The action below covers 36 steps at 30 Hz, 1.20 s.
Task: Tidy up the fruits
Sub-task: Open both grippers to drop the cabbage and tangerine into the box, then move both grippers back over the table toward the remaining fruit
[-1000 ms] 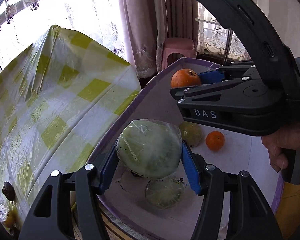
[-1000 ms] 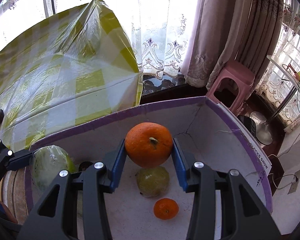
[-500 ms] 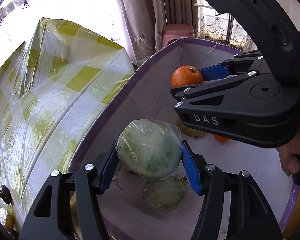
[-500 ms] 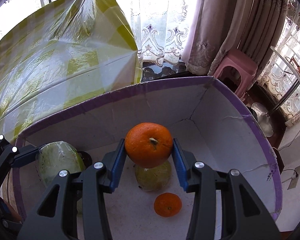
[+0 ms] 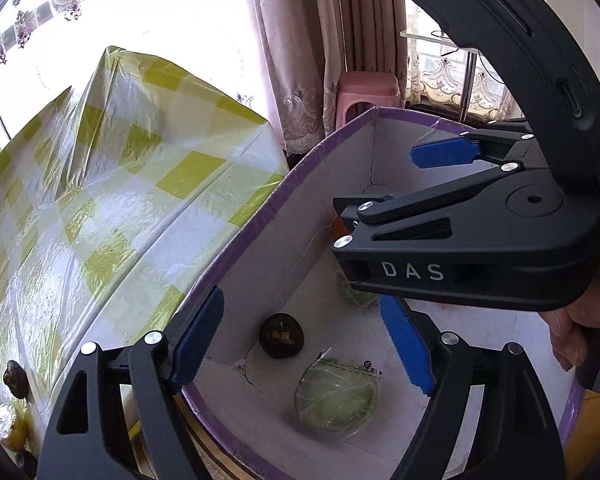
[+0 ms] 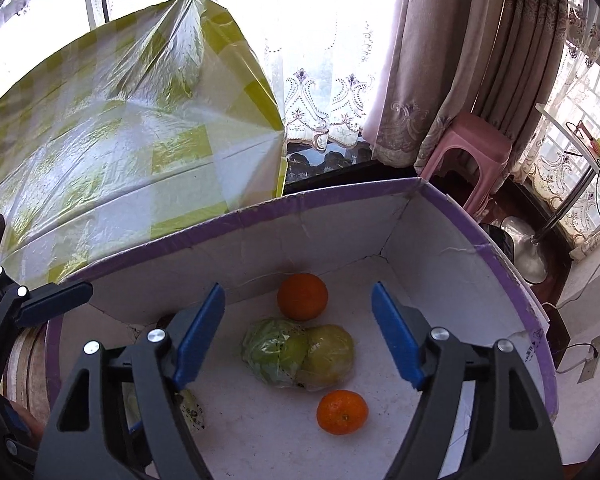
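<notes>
A white cardboard box with a purple rim [image 6: 340, 196] [image 5: 260, 220] lies under both grippers. My left gripper [image 5: 300, 344] is opening with nothing between its blue pads. Below it lie a dark brown fruit [image 5: 281, 335] and a wrapped green fruit [image 5: 336, 396]. My right gripper [image 6: 298, 336] [image 5: 374, 180] is opening too, also with nothing between its pads. On the box floor beneath it are a large orange [image 6: 302, 296], a wrapped green fruit [image 6: 274, 350] touching a yellow-green fruit [image 6: 328, 356], and a small orange [image 6: 342, 412]. One left finger [image 6: 56, 300] shows at the left edge.
A table under a yellow-checked plastic cloth [image 5: 120, 200] [image 6: 120, 128] adjoins the box on the left, with a dark fruit [image 5: 14, 376] near its edge. A pink stool [image 6: 472, 152], curtains and a window stand behind. A person's hand [image 5: 572, 328] grips the right handle.
Both grippers have opened. The wrapped green fruit left the left pads and the large orange left the right pads; both now lie on the box floor.
</notes>
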{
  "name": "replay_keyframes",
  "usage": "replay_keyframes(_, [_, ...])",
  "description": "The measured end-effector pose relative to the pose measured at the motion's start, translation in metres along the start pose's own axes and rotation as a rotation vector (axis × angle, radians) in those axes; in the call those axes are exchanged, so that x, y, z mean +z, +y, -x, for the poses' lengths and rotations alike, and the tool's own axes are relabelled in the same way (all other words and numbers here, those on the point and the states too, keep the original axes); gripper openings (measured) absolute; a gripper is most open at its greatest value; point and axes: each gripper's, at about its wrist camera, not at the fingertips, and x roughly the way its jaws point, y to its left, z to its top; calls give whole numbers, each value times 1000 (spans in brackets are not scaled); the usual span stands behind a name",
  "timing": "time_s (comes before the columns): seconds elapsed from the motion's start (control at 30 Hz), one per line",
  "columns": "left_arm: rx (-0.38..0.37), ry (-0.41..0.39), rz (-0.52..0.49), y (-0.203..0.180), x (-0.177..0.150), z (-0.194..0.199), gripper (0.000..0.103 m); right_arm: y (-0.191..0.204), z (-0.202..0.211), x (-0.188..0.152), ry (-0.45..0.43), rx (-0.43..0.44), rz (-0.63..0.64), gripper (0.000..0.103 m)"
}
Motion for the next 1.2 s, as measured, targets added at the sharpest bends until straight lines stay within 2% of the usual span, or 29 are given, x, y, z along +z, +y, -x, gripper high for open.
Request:
replay_keyframes(0.27, [44, -65, 44, 15, -8, 34, 79, 6, 31, 8, -93, 43, -36, 82])
replay_keyframes(0.4, [59, -87, 108, 36, -19, 54, 79, 18, 42, 11, -117, 67, -27, 83])
replay_keyframes(1.0, [185, -142, 404, 135, -95, 134, 79, 135, 68, 2, -116, 264, 148, 83])
replay_keyframes(1.2, [215, -164, 502, 164, -128, 161, 78, 164, 66, -6, -85, 338, 165, 83])
